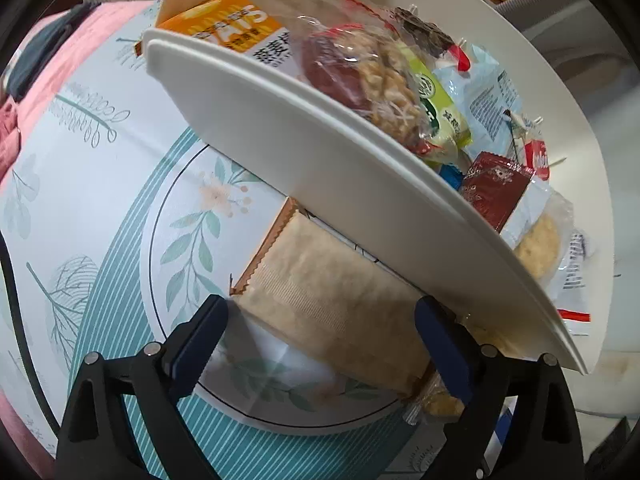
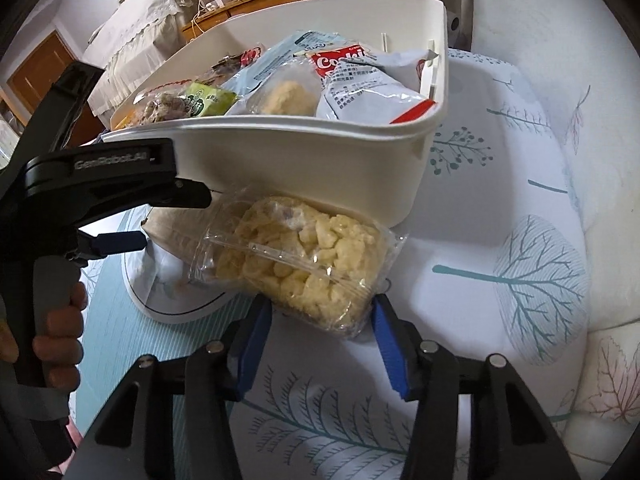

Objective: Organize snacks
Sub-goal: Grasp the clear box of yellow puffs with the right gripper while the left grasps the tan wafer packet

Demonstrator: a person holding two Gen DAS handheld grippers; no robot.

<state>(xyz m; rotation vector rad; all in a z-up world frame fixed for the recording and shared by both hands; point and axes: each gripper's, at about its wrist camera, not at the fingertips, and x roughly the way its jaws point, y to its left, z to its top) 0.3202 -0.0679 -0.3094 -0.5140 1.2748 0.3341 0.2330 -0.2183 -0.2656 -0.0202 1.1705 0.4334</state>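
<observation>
A white bin [image 1: 320,128] full of snack packets stands on the leaf-print tablecloth; it also shows in the right wrist view [image 2: 304,160]. My left gripper [image 1: 332,344] has its jaws on both sides of a tan paper snack packet [image 1: 328,292] lying beside the bin's wall. My right gripper [image 2: 320,320] is shut on a clear bag of pale puffed snack [image 2: 304,256] and holds it just in front of the bin. The left gripper also shows in the right wrist view [image 2: 132,216], at the left.
The bin holds an orange box [image 1: 224,20], a green packet [image 1: 440,116], a dark red packet [image 1: 496,192] and a white cookie bag [image 2: 376,84]. A pink cloth [image 1: 36,80] lies at the table's far left. A cabinet [image 2: 256,4] stands behind.
</observation>
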